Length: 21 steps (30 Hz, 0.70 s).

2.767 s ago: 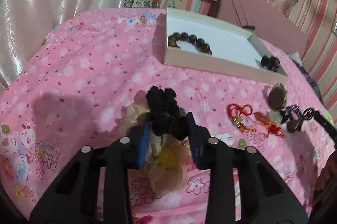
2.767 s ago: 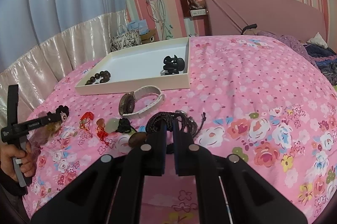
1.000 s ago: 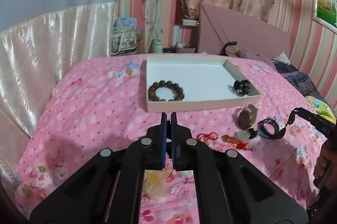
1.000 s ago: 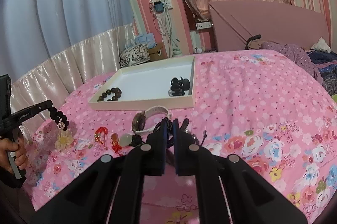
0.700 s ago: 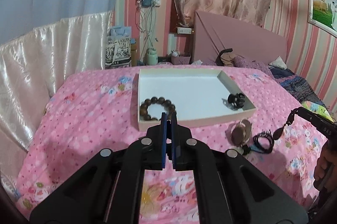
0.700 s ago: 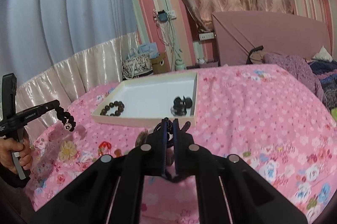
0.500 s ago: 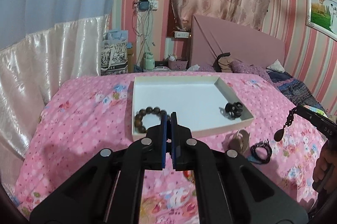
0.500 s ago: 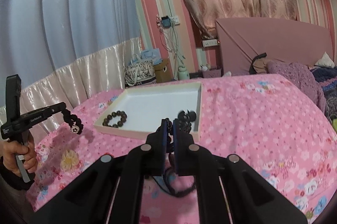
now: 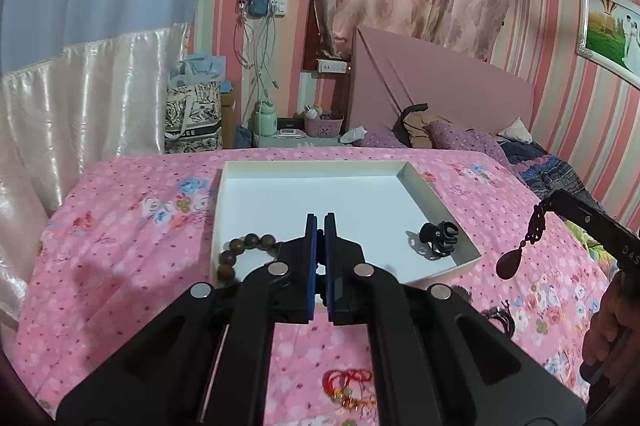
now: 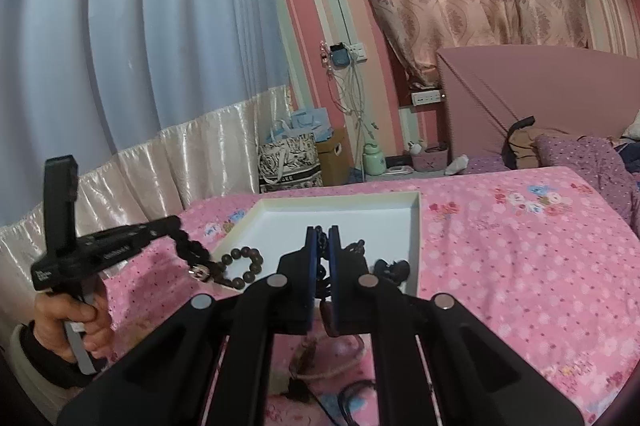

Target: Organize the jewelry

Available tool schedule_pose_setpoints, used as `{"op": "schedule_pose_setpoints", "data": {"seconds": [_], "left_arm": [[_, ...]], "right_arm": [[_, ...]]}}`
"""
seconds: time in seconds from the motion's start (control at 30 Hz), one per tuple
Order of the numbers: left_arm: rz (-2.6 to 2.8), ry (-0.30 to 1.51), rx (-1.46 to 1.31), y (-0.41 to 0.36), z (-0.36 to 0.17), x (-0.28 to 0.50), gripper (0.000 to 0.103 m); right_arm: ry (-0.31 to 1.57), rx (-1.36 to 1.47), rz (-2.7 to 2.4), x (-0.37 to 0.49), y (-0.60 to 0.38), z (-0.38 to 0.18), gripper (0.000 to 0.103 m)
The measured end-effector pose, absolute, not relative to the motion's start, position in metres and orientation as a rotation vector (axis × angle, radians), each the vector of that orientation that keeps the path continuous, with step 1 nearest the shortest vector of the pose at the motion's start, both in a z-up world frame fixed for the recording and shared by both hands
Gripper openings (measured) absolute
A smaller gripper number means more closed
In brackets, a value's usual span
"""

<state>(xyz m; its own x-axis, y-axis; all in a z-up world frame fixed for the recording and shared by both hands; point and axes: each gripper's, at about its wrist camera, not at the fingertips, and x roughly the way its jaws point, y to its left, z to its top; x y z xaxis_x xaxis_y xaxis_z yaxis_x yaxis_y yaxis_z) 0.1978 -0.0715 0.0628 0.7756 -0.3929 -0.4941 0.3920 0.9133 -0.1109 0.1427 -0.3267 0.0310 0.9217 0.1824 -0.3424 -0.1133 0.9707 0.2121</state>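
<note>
A white tray (image 9: pixel 320 167) lies on the pink bed and holds a brown bead bracelet (image 9: pixel 244 250) and a black hair clip (image 9: pixel 438 238). My left gripper (image 9: pixel 319 222) is shut on a black scrunchie with a small charm, which hangs from it in the right wrist view (image 10: pixel 192 256), above the tray's near left corner. My right gripper (image 10: pixel 321 234) is shut on a black cord with a dark teardrop pendant (image 9: pixel 508 262), which dangles right of the tray in the left wrist view. The tray also shows in the right wrist view (image 10: pixel 340 197).
A red cord charm (image 9: pixel 348 384) and a black cord (image 9: pixel 502 318) lie on the floral bedspread (image 9: pixel 120 226) near me. A pink headboard (image 9: pixel 440 81), pillows and a cluttered nightstand (image 9: pixel 300 129) stand behind the tray. A shiny curtain (image 9: pixel 80 97) hangs at the left.
Both grippers have lifted their pieces off the bedspread and moved up and forward toward the tray. The scrunchie and the pendant now hang in the air.
</note>
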Motion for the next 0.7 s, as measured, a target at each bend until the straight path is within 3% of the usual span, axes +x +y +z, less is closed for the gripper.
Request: {"op": "schedule_pose_setpoints", "data": {"seconds": [0.7], "left_arm": [[-0.445, 0.690, -0.041, -0.102, -0.014, 0.265, 0.001]], "right_arm": [[0.556, 0.200, 0.192, 0.242, -0.295, -0.036, 0.005]]}}
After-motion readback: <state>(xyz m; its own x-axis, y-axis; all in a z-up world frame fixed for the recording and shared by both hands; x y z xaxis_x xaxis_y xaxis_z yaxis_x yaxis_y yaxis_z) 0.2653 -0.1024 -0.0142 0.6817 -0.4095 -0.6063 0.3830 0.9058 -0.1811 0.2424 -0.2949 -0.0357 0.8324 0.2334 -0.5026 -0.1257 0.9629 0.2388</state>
